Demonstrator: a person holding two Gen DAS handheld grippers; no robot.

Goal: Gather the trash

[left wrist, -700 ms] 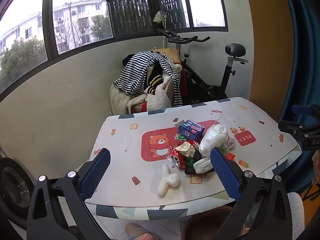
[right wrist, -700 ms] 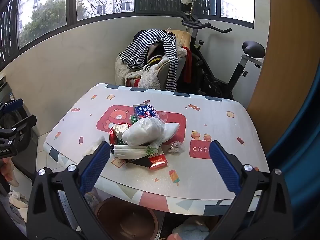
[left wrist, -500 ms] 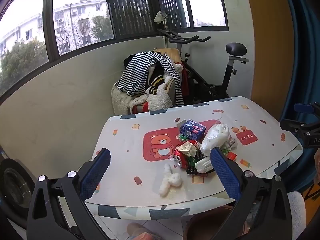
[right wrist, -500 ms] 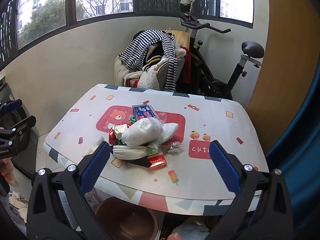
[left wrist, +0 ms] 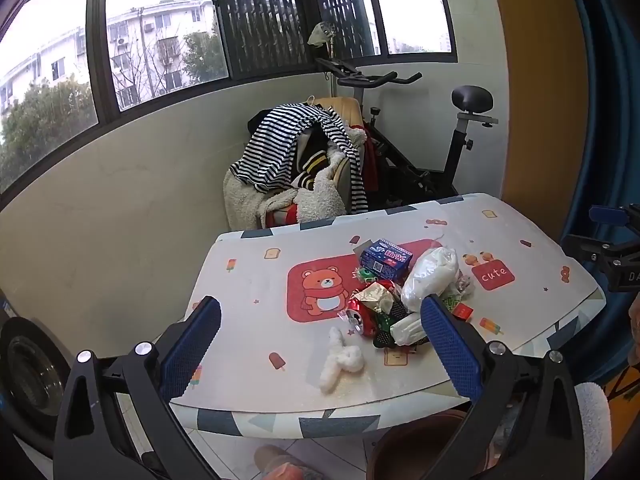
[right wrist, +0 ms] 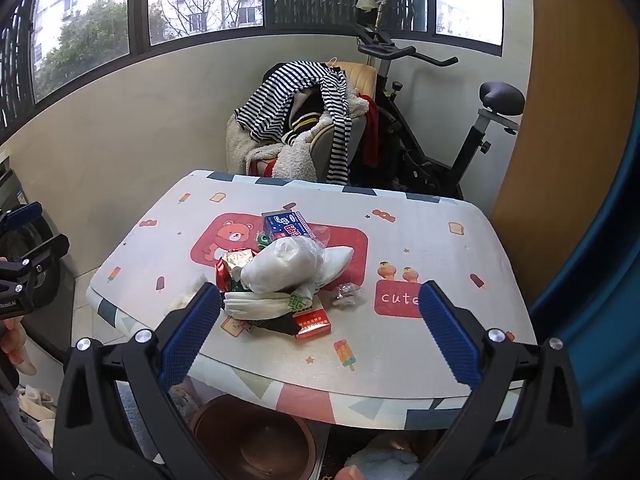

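Observation:
A heap of trash lies in the middle of the patterned table (left wrist: 248, 280): a white plastic bag (left wrist: 430, 272), a blue box (left wrist: 386, 258), a crushed red can (left wrist: 360, 316) and a white tissue wad (left wrist: 340, 360). The right wrist view shows the bag (right wrist: 284, 266), the blue box (right wrist: 286, 224) and a red packet (right wrist: 314, 324). My left gripper (left wrist: 320, 344) is open and empty, near the table's front left edge. My right gripper (right wrist: 320, 332) is open and empty, above the front edge.
A brown bin stands under the table's front edge (right wrist: 256, 440), also in the left wrist view (left wrist: 416, 448). A chair piled with striped clothes (left wrist: 300, 168) and an exercise bike (left wrist: 440, 152) stand behind the table. A drum-like machine (left wrist: 24, 372) is at left.
Both views have shifted only slightly. The trash has not moved and both grippers stay open.

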